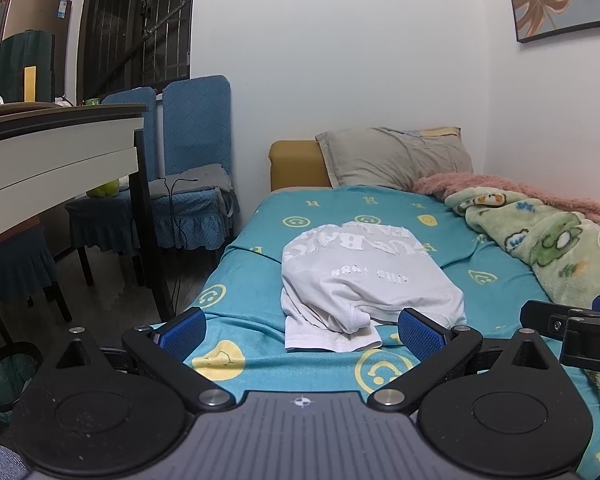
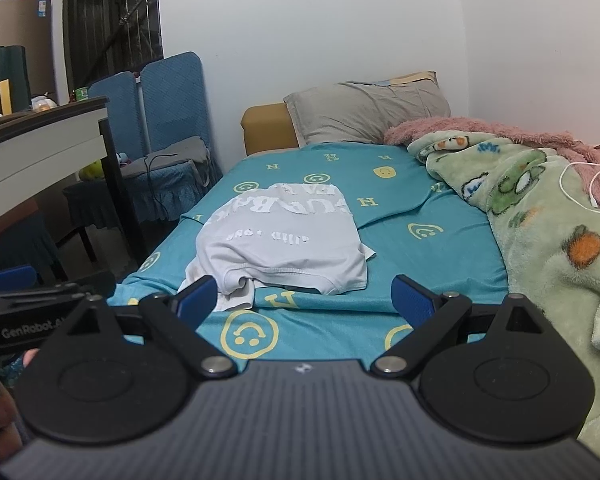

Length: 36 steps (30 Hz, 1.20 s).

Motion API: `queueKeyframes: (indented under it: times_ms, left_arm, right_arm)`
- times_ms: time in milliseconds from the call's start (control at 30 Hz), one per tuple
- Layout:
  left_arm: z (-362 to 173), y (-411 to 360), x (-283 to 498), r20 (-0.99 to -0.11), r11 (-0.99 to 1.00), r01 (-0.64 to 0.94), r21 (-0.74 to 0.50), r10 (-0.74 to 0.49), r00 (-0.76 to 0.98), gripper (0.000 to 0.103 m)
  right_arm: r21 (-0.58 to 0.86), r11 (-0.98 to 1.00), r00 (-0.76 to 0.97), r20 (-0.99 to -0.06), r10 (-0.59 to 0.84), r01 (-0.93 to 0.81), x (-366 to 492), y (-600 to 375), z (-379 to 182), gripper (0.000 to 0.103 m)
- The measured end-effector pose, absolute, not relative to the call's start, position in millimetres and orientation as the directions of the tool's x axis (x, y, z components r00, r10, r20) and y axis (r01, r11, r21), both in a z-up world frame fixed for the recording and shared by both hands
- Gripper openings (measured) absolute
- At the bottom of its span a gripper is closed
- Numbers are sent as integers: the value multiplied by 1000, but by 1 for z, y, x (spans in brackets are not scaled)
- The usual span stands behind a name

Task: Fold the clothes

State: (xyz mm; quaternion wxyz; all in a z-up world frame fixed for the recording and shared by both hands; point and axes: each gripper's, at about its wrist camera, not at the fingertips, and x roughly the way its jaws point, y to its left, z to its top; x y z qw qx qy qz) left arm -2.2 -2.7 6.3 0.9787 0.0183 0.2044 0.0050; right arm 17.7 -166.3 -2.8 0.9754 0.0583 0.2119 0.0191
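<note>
The bed [image 1: 260,236], under a teal smiley-print sheet, fills both views; a fleecy green cartoon blanket [image 1: 540,248] lies bunched at three o'clock. At centre, toward twelve o'clock from both tools, the white printed T-shirt [image 1: 364,276] lies as a soft rumpled mound, apparently only part-folded. The left gripper [image 1: 300,330] and right gripper [image 2: 306,296] hover short of it, jaws spread, empty. Next, I judge: reach its near hem.
</note>
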Motion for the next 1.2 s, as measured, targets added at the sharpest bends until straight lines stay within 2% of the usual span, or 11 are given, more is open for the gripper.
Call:
queueKeyframes:
  times_ms: [1200]
  left_arm:
    - [-4, 1, 4, -418, 999, -2, 35, 17, 909, 103]
  right_arm:
    - [134, 991, 898, -437, 56, 4, 20, -167, -6, 95]
